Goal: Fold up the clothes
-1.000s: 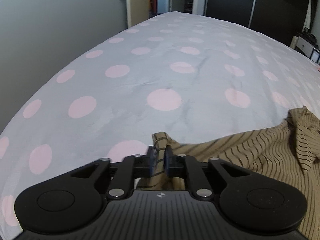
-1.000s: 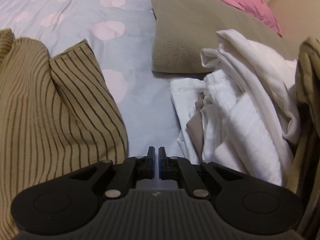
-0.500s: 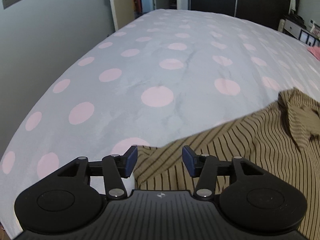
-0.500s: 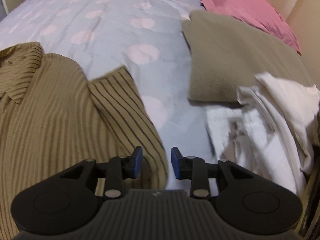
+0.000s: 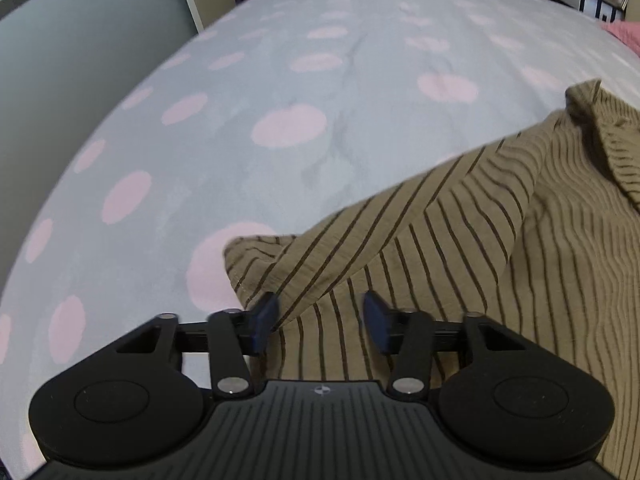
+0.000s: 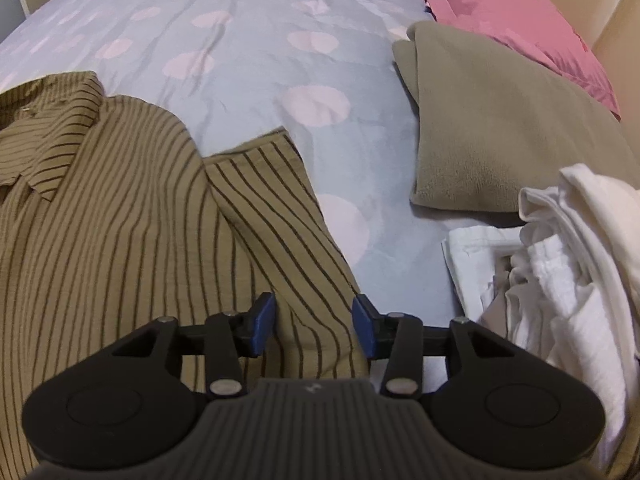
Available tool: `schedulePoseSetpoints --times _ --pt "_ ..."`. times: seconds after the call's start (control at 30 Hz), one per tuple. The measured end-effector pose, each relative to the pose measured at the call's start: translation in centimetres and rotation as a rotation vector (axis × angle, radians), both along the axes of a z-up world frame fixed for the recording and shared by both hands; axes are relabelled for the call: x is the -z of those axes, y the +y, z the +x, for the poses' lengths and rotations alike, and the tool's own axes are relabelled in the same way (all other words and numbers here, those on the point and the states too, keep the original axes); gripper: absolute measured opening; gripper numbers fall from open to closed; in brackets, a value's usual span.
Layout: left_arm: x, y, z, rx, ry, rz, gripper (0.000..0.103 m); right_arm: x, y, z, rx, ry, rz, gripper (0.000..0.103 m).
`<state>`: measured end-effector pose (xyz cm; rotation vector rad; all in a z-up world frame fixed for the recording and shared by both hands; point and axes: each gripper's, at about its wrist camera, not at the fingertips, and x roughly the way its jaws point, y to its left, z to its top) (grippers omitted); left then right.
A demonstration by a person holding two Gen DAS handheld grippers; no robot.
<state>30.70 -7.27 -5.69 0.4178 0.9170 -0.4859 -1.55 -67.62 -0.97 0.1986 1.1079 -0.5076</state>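
We hold both grippers, left and right, spread wide just over the striped shirt, gripping nothing

The left hand-held gripper sits low in the frame's centre, its blue-padded fingers spread wide with nothing between them. The right hand-held gripper matches it, fingers parted and holding nothing.
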Motion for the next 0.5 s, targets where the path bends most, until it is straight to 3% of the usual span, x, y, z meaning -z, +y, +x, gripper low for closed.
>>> schedulePoseSetpoints --times 0.03,0.1,0.37,0.5 --pt "0.2 -0.1 0.2 0.000 0.007 -0.006 0.010 0.2 -0.2 0.1 0.003 0.005 0.000 0.047" --pt "-0.3 -0.1 0.8 -0.014 0.008 -0.024 0.002 0.6 -0.4 0.5 0.009 0.008 -0.001 0.047" --pt "-5.2 0.8 4.6 -0.082 -0.113 -0.099 0.001 0.4 -2.2 2.0 0.028 -0.049 -0.022 0.047" --pt "-5.8 0.5 7.0 -0.133 -0.148 -0.098 0.000 0.1 -3.3 3.0 0.038 -0.110 -0.024 0.048"
